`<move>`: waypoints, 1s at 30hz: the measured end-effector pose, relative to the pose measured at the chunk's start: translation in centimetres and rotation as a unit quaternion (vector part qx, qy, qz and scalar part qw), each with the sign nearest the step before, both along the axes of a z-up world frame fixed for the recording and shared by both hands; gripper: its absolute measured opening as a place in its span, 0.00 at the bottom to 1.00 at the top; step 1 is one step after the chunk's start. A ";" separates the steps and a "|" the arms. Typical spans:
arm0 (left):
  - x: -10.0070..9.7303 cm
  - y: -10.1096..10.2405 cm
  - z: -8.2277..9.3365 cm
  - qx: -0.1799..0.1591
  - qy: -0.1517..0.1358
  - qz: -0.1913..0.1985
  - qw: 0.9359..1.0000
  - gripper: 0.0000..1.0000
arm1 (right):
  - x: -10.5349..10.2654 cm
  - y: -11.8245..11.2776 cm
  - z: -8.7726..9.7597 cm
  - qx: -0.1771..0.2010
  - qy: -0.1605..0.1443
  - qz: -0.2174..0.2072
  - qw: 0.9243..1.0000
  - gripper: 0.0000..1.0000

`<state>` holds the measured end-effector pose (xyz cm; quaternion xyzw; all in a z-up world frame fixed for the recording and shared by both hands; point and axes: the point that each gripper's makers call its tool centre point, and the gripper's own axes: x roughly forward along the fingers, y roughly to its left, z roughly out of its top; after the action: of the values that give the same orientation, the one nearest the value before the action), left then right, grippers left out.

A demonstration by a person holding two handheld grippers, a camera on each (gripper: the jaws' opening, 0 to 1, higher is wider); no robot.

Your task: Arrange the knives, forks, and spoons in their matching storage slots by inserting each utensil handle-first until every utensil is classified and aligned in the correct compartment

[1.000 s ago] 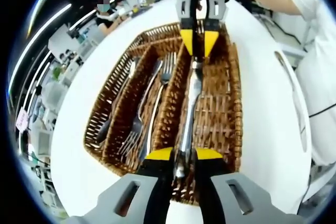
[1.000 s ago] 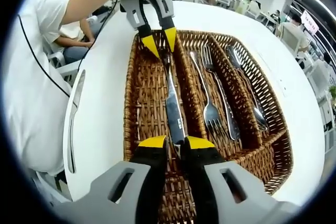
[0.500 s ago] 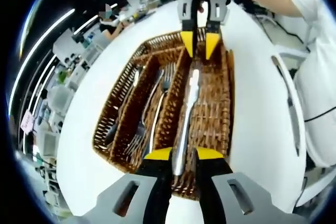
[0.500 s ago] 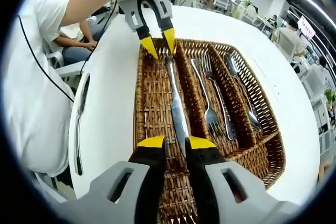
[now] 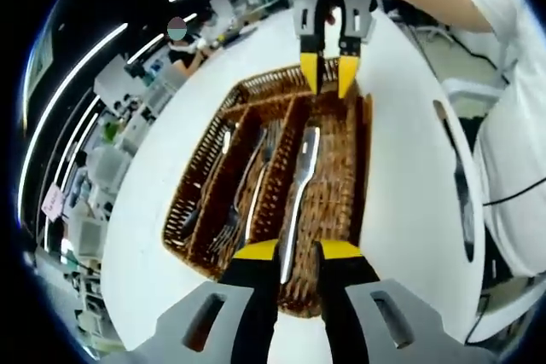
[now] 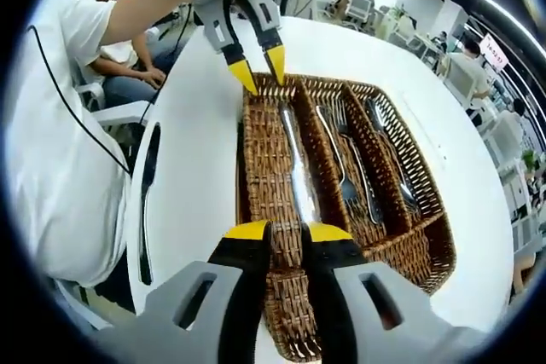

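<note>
1. Left gripper view: the left hand-held gripper (image 5: 298,251) is seen with its yellow-tipped jaws parted and nothing held between them, raised over the near end of a wicker cutlery tray (image 5: 357,178) on a white round bench (image 5: 408,210).
2. A table knife (image 5: 298,189) is seen lying lengthwise in the tray's widest compartment, the one at the right of this view, close to the divider.
3. Forks (image 5: 243,185) are seen in the middle compartment, and a spoon (image 5: 205,178) in the narrow compartment at the left.
4. The right hand-held gripper (image 5: 326,74) is seen at the far end of the tray, its jaws parted and empty, above the knife compartment's far wall.
5. Right gripper view: the right hand-held gripper (image 6: 287,232) is shown apart at the tips with nothing gripped, over the near end of the wicker cutlery tray (image 6: 261,176).
6. The table knife (image 6: 298,175) is shown flat in the left compartment of this view, the forks (image 6: 345,168) in the next, and the spoon (image 6: 394,168) in the rightmost.
7. The left hand-held gripper (image 6: 258,68) is shown at the far end, jaws spread and empty.
8. A seated person in a white shirt (image 6: 51,134) is seen beside the bench (image 6: 196,159).
</note>
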<state>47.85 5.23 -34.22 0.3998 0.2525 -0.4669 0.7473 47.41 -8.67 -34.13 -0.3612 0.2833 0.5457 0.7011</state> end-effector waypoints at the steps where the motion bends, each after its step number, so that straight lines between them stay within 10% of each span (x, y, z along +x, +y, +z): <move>1: -0.1 0.0 0.0 0.000 -0.001 0.000 1.000 0.16 | -0.1 0.0 0.0 0.000 -0.001 0.000 1.000 0.15; 30: -5.6 -0.8 1.0 -0.023 -0.003 0.001 1.000 0.20 | -5.9 -0.1 0.0 -0.005 -0.005 0.029 1.000 0.17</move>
<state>42.24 4.41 -33.18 0.3837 0.2393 -0.4708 0.7575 41.50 -8.77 -34.11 -0.3748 0.2720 0.5627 0.6848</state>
